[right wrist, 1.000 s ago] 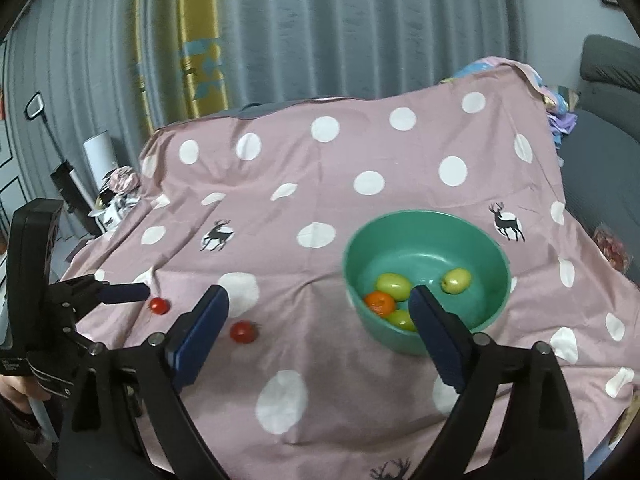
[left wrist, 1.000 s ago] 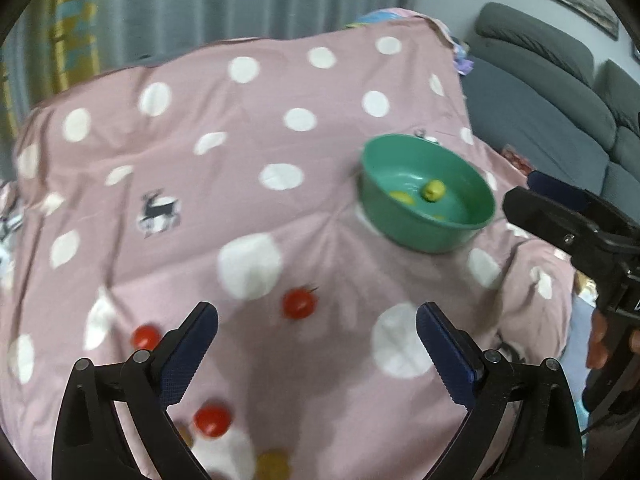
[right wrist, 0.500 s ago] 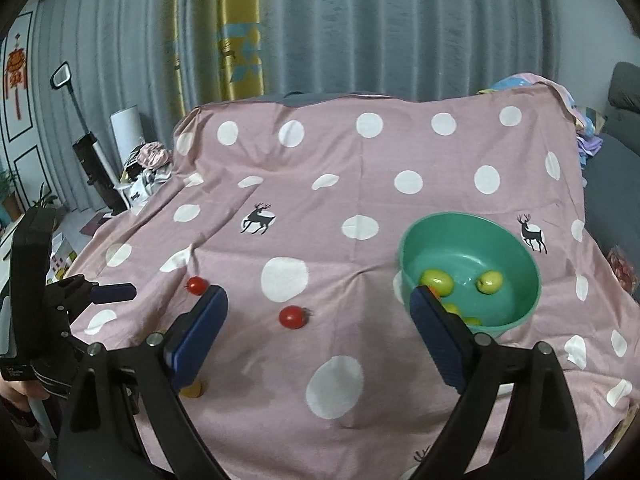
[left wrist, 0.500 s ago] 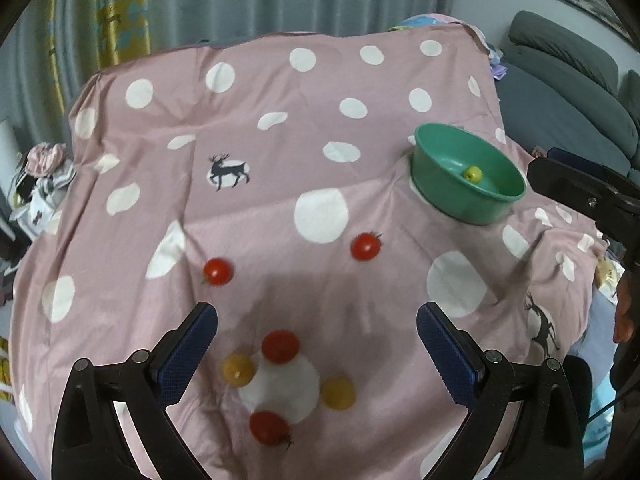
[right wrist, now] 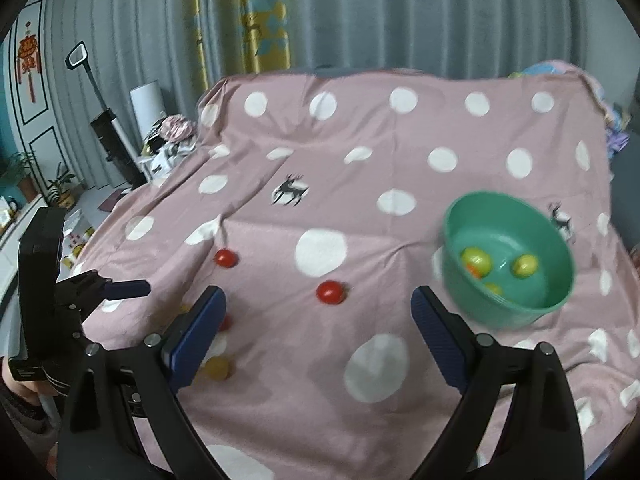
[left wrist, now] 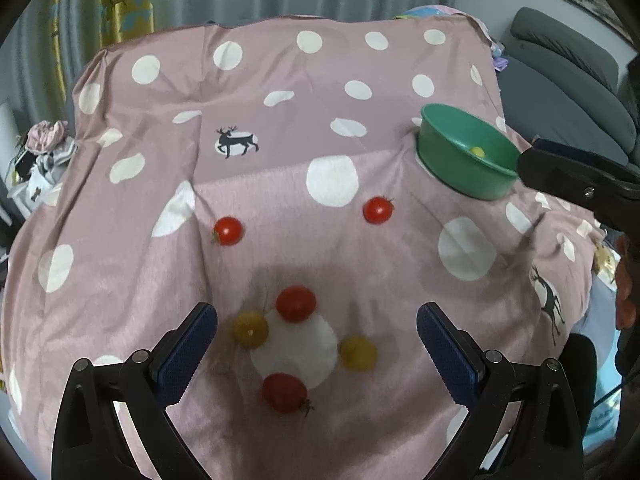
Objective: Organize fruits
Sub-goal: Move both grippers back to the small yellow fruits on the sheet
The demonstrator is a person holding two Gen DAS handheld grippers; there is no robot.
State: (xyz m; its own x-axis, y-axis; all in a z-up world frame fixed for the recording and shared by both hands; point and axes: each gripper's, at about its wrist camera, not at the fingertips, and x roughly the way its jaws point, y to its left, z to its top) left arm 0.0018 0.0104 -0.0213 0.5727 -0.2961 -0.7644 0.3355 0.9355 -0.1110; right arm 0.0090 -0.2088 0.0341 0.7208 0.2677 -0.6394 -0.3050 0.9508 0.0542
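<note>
Several cherry tomatoes lie loose on a pink polka-dot cloth (left wrist: 280,184). A close group sits between my open, empty left gripper's (left wrist: 316,344) fingers: a red tomato (left wrist: 295,303), two yellow ones (left wrist: 250,328) (left wrist: 358,353) and another red one (left wrist: 285,392). Two more red tomatoes (left wrist: 227,231) (left wrist: 377,209) lie farther out. A green bowl (left wrist: 464,152) at the right holds yellow-green fruit (right wrist: 476,261). My right gripper (right wrist: 316,328) is open and empty above the cloth, left of the bowl (right wrist: 508,264); a red tomato (right wrist: 330,292) lies ahead of it.
The cloth drapes over a raised surface and falls away at its edges. A grey sofa (left wrist: 568,76) stands to the right. Curtains (right wrist: 320,20) hang behind. A vacuum (right wrist: 108,136) and a pile of clutter (right wrist: 172,140) stand at the left. The other gripper shows in each view's edge.
Both grippers have drawn back and up from the cloth. The left view now holds the near group of tomatoes between its fingers. The right view has swung left, so the bowl sits farther right.
</note>
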